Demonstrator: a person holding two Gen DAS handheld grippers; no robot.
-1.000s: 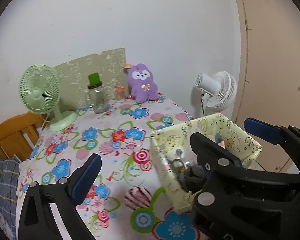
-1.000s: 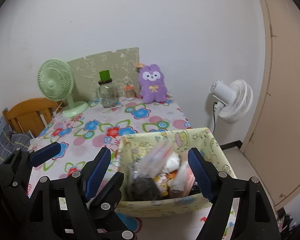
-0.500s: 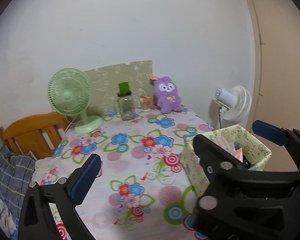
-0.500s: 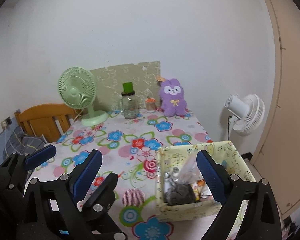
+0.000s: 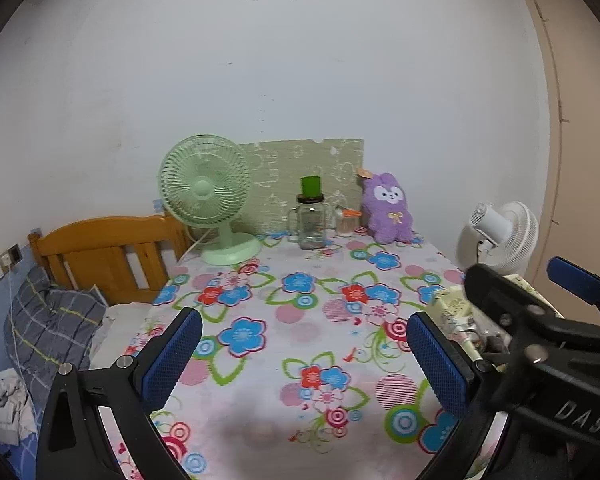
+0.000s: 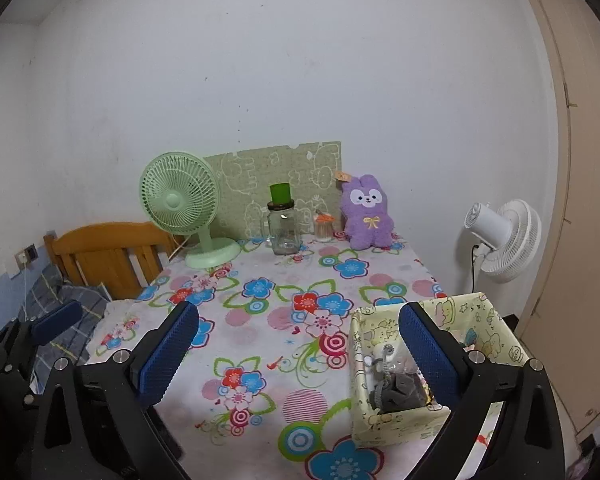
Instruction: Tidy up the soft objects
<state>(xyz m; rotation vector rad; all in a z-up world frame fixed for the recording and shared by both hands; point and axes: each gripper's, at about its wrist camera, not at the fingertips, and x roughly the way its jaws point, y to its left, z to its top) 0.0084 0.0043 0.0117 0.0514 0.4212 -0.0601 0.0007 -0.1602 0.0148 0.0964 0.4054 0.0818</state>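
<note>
A purple plush rabbit (image 6: 366, 213) sits upright at the far edge of the flowered table (image 6: 260, 320), against the wall; it also shows in the left wrist view (image 5: 388, 210). A pale yellow fabric box (image 6: 436, 420) stands at the table's near right corner, holding a grey soft item (image 6: 400, 394) and small packets. My right gripper (image 6: 296, 354) is open and empty, above the near table, its right finger over the box. My left gripper (image 5: 304, 356) is open and empty, left of the box (image 5: 456, 308).
A green desk fan (image 6: 180, 208), a glass jar with a green lid (image 6: 283, 224), a small orange-lidded jar (image 6: 324, 226) and a green patterned board (image 6: 276, 184) line the far edge. A white fan (image 6: 504, 240) stands right. A wooden headboard (image 6: 108, 252) and bedding lie left.
Both grippers have pulled back and up from the box, so more of the table and room shows. Both stay open and empty. The box and plush have not moved.
</note>
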